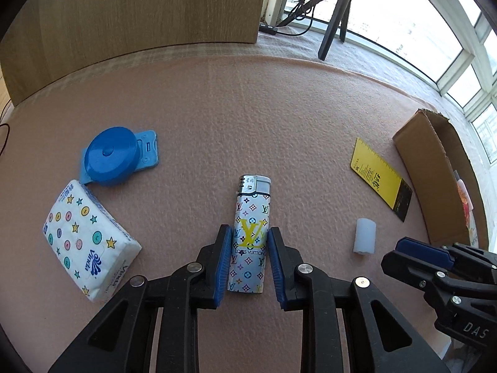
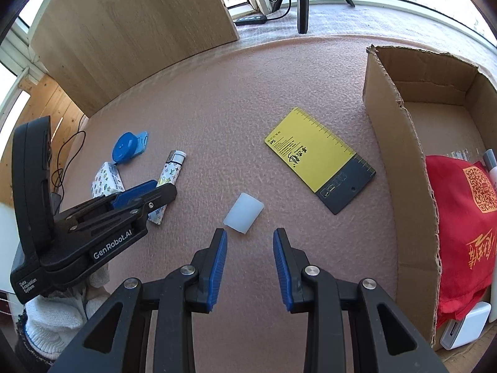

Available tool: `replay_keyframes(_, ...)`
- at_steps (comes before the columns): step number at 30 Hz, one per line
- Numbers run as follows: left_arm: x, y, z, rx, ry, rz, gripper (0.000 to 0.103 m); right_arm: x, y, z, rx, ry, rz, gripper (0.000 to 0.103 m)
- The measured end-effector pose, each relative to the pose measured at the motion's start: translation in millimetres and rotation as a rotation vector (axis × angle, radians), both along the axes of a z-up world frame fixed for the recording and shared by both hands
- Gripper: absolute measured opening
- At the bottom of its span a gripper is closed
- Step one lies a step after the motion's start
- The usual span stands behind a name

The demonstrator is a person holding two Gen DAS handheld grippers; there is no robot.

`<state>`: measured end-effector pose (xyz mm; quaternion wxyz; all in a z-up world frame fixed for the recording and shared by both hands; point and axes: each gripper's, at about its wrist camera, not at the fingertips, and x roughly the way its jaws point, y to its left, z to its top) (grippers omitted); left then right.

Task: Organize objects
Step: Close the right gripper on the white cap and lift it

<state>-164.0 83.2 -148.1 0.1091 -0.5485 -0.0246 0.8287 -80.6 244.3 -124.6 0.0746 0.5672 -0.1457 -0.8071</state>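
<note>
Straddled the lighter with the left gripper, nearest the left wrist lens: blue pads apart on either flank of the body, close against it but not visibly clamped. Lay flat on the pink mat, long axis running near to far, in line with the fingers, metal cap at the far end. Needed, by judgement, only a squeeze across the short width, then a carry rightward.

Stood at the far right edge of the mat as the largest thing: a cardboard box, open-topped, already holding a red bag and a white charger. Looked the likely destination.

Rested to the left, well apart from the lighter: a tissue pack, and beyond it a blue tape measure. Lay between lighter and box: a yellow ruler card.

Hovered with fingers spread and empty: the right gripper, just short of a small white cylinder, nearer that than the left.
</note>
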Motion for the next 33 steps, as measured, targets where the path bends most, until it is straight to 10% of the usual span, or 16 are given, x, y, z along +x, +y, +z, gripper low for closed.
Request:
replay_keyframes(18,28,-5,1,-0.009,0.003,0.005,0.033,-24,-32,-8,0.16,0.021,0.07,0.039)
replay_keyframes(33,27,-11,2,0.017,0.01,0.027,0.025,-14,-18,-1,0.135,0.043,0.079,0.02)
